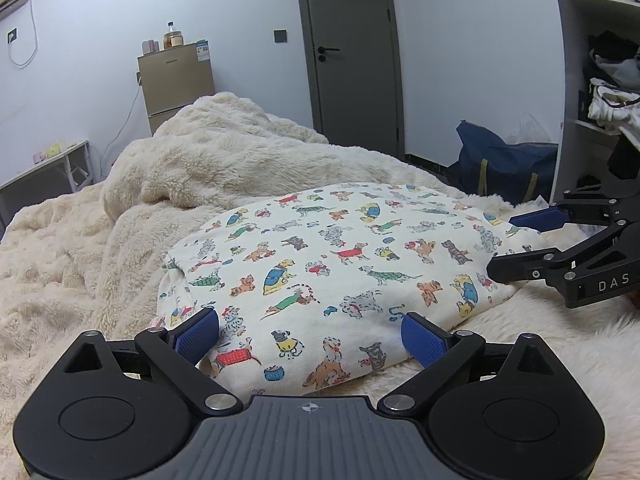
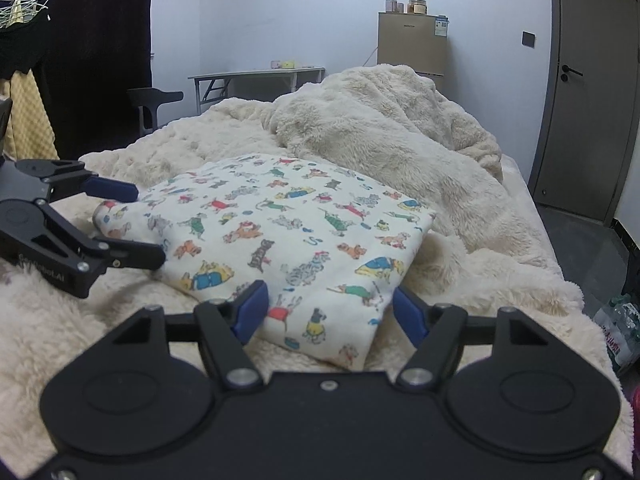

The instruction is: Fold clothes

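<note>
A folded cream garment printed with coloured dogs (image 1: 320,264) (image 2: 280,232) lies flat on the fluffy cream bed cover (image 1: 52,264). My left gripper (image 1: 310,330) is open wide at the garment's near edge, and the cloth lies between its blue pads (image 1: 198,338) without being pinched. In the right wrist view the left gripper (image 2: 149,225) sits at the garment's left end. My right gripper (image 2: 330,312) is open around the near corner of the fold, and in the left wrist view it (image 1: 502,245) straddles the garment's right end.
A heaped cream blanket (image 1: 208,148) (image 2: 380,132) rises just behind the garment. Beyond the bed are a small fridge (image 1: 176,80), a grey door (image 1: 352,48), a blue bag (image 1: 504,160), a shelf with clothes (image 1: 608,80), a folding table (image 2: 256,76) and a chair (image 2: 154,100).
</note>
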The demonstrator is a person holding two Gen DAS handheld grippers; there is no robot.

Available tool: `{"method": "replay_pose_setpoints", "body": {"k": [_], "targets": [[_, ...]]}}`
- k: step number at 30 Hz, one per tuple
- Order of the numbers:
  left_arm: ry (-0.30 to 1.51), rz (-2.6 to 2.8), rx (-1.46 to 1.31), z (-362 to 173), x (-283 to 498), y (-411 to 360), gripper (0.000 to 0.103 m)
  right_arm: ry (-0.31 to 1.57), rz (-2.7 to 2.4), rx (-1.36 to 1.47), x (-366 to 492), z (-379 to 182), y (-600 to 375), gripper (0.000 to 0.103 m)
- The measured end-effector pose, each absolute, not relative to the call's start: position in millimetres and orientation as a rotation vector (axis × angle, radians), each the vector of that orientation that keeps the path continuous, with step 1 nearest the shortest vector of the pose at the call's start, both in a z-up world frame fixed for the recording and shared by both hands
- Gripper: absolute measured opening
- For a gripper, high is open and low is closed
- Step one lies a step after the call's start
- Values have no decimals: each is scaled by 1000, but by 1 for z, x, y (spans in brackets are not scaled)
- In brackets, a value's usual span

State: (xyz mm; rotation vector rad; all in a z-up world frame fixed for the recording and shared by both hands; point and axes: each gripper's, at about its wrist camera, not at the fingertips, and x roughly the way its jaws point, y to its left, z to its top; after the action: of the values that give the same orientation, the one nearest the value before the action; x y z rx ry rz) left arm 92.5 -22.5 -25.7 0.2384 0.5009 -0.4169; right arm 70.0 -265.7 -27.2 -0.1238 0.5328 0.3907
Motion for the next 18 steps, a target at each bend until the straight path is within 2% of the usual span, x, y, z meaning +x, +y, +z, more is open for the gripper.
{"method": "replay_pose_setpoints", "body": {"k": [11,18], "targets": [[494,-407,263,-26,89,-26,98,527,390,-139,68,-28,-263,68],[451,-329,415,-26,75,-46,101,524,390,-145,67,-29,-263,69]]}}
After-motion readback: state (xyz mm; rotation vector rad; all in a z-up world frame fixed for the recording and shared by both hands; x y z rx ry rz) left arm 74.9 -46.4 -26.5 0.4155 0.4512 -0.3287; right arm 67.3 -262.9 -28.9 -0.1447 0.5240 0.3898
